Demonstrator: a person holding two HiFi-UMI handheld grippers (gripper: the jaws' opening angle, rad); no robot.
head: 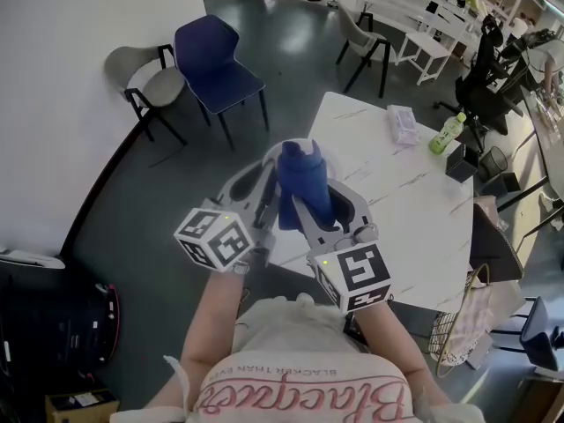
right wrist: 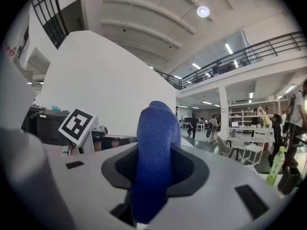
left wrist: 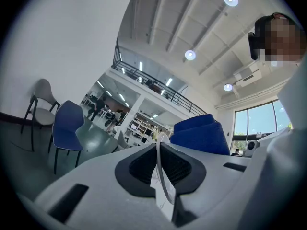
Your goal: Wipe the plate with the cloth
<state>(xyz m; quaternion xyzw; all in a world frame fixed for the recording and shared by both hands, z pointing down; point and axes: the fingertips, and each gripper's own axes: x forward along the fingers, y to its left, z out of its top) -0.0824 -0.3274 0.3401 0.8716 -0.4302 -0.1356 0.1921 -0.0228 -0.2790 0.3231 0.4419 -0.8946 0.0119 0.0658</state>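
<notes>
Left claw (left wrist: pixel 160 166): clenched on the thin rim of the plate (left wrist: pixel 162 185), held edge-on between its pads.
Right claw (right wrist: pixel 153 171): gripped the folded blue cloth (right wrist: pixel 154 147), which stuck out ahead of it.
Plate: likely stiff, light, slick and breakable; a rim hold could slip under pressure.
Cloth: soft, limp, best held bunched.

Left hand-held gripper (left wrist: pixel 160 153), right hand-held gripper (right wrist: pixel 153 163) — both clamped

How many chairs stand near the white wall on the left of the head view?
2. A grey chair stands closest to the wall, and a blue chair stands just right of it. Other chairs farther off are not counted; some may be hidden.
</notes>
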